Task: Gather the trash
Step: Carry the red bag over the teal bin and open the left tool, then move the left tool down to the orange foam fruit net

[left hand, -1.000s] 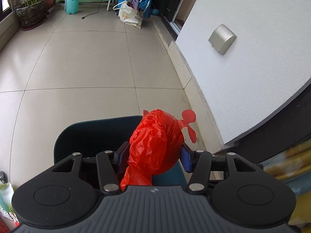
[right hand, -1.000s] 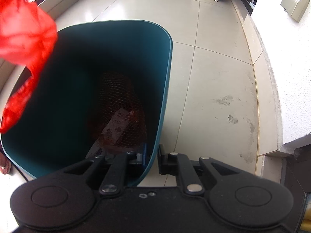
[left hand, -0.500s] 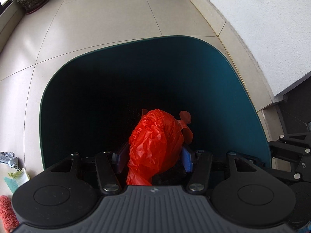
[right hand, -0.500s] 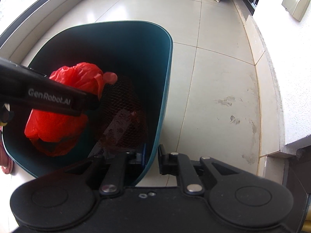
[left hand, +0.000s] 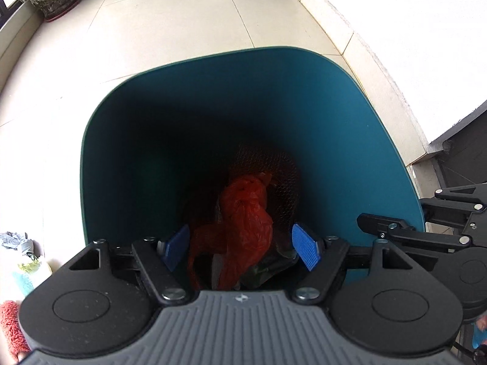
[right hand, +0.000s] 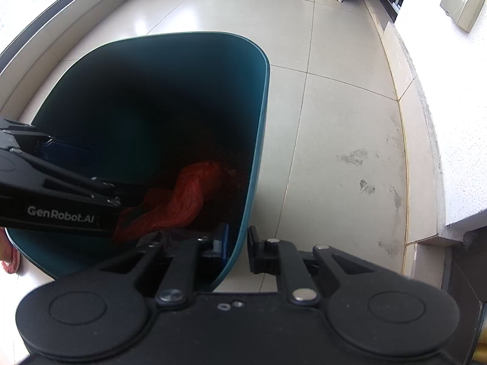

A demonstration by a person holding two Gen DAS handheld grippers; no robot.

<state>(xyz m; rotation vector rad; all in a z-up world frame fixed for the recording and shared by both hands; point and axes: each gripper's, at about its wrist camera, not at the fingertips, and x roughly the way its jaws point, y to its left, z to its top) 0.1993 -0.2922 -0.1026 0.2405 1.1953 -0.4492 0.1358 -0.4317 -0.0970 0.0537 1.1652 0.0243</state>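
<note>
Pinching the teal bin [right hand: 258, 140] by its rim at 6 o'clock, the right gripper [right hand: 237, 245] steadies it for the drop. The left gripper [left hand: 242, 251], jaws just opened wide, holds nothing; the red bag [left hand: 243, 213], clamped a second ago, now lies on the bin's bottom.

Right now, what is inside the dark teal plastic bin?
A crumpled red plastic bag lies deep inside the dark teal plastic bin, on a reddish net sack and dark scraps. The bin's bottom beneath them is covered.
</note>
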